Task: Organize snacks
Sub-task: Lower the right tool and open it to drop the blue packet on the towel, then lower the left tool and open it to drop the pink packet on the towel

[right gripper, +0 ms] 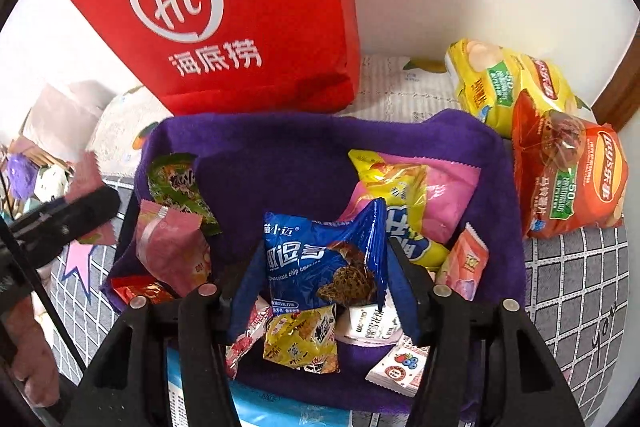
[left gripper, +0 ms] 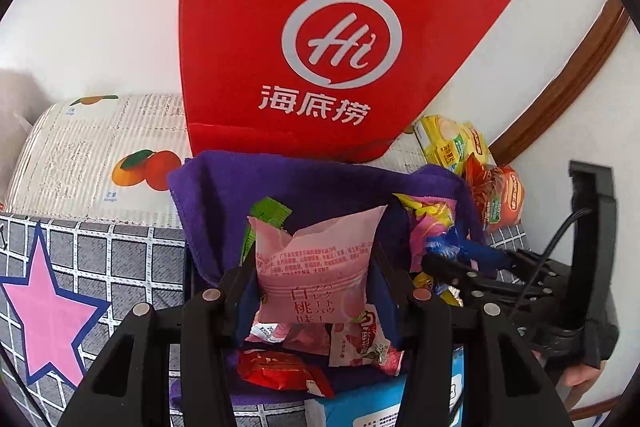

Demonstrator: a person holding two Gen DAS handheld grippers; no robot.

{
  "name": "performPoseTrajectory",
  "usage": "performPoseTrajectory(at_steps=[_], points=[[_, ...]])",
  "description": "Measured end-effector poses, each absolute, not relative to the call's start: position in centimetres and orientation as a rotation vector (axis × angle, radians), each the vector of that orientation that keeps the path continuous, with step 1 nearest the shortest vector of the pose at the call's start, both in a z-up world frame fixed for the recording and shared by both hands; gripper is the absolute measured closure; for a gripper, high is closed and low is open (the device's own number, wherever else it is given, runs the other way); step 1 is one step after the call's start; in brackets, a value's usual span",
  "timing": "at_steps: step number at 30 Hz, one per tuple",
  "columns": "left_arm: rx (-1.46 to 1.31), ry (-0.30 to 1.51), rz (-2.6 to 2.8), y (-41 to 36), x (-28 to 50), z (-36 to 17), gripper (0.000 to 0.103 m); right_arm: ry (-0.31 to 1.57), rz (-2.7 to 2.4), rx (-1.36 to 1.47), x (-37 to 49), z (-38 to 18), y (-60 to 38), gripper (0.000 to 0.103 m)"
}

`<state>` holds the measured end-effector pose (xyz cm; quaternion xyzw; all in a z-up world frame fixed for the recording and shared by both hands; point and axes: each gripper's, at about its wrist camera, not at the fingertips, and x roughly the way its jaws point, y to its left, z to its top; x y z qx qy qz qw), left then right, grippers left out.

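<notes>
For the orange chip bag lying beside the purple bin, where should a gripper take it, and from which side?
Grip the orange chip bag by its crimped end seam nearest the purple bin, coming from above. It looks puffed, so the middle is probably too fat for the jaws; the yellow bag crowds its far end.

right gripper (right gripper: pixel 320 279): jaws either side of a blue cookie packet (right gripper: pixel 320 263), over a purple cloth (right gripper: pixel 280 155) strewn with small snack packets. pink packet (right gripper: pixel 172 251) at left edge. red bag (right gripper: pixel 240 7) upright behind. yellow chip bag (right gripper: pixel 504 83) and orange chip bag (right gripper: pixel 568 171) at right.
</notes>
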<state>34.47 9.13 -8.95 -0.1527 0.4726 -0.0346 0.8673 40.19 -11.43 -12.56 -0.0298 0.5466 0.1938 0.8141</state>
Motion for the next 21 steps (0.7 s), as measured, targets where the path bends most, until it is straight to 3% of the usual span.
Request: performPoseTrajectory(at_steps=[21], points=[[-0.225,1.033,-0.097,6.0,34.7,-10.2,0.056,1.081,0.372,-0.004,39.7,-9.6,-14.3,0.038]])
